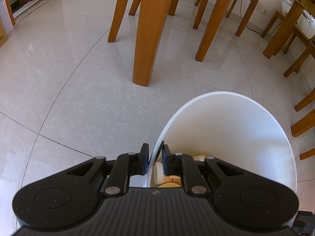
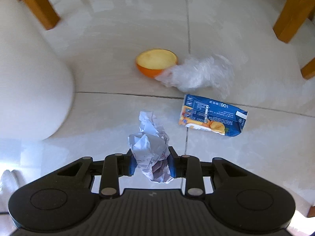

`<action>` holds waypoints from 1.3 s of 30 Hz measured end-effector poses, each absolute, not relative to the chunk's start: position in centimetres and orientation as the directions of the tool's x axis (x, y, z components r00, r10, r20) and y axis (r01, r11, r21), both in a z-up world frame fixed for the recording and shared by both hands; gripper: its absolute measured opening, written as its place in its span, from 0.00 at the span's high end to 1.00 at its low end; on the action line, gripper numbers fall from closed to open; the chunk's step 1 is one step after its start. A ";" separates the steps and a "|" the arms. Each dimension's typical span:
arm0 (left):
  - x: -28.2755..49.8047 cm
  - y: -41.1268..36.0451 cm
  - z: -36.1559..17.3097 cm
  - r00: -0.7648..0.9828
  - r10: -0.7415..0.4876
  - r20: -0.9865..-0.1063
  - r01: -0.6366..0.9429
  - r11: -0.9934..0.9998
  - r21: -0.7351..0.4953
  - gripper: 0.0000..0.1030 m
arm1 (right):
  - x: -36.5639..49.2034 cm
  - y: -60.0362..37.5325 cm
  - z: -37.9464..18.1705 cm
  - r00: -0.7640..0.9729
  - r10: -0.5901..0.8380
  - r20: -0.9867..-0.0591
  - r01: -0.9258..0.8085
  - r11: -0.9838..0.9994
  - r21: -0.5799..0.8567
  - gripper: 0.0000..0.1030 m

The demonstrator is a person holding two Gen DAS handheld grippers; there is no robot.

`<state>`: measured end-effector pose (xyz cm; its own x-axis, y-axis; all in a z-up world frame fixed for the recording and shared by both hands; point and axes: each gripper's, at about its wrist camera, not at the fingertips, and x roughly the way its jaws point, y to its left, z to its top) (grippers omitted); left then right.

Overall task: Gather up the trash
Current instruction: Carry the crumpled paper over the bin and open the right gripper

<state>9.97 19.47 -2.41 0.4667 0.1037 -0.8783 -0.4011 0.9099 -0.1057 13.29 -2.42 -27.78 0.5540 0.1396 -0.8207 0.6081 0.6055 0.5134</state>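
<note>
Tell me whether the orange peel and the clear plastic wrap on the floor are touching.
Touching. The right wrist view shows the plastic wrap lying against the right side of the orange peel, its edge overlapping the peel's rim with no floor visible between them.

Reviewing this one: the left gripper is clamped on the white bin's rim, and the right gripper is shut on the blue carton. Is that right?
Not quite. The right gripper is shut on the crumpled paper, not the blue carton, which lies apart on the floor, as the right wrist view shows. The left gripper is indeed clamped on the white bin's rim.
</note>
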 end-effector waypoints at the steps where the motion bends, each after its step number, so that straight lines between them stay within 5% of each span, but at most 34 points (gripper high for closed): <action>1: 9.9 19.5 -2.4 0.466 0.104 -0.879 -0.402 0.910 -0.105 0.89 | 12.8 -2.1 -26.9 0.559 0.151 -0.815 0.600 0.605 0.523 0.65; 22: 9.6 19.1 -2.2 0.463 0.100 -0.881 -0.398 0.911 -0.105 0.89 | 11.2 -3.7 -5.1 0.698 0.167 -0.696 0.323 0.794 0.515 0.64; 39: 9.7 19.3 -2.3 0.460 0.093 -0.883 -0.391 0.914 -0.107 0.89 | 18.1 -1.9 4.6 0.744 0.201 -0.637 0.124 0.895 0.428 0.60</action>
<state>9.66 19.32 -2.28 0.4600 0.0933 -0.8830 -0.3905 0.9144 -0.1068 18.08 -1.85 4.64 0.7440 0.2013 -0.6371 0.1239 0.8955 0.4276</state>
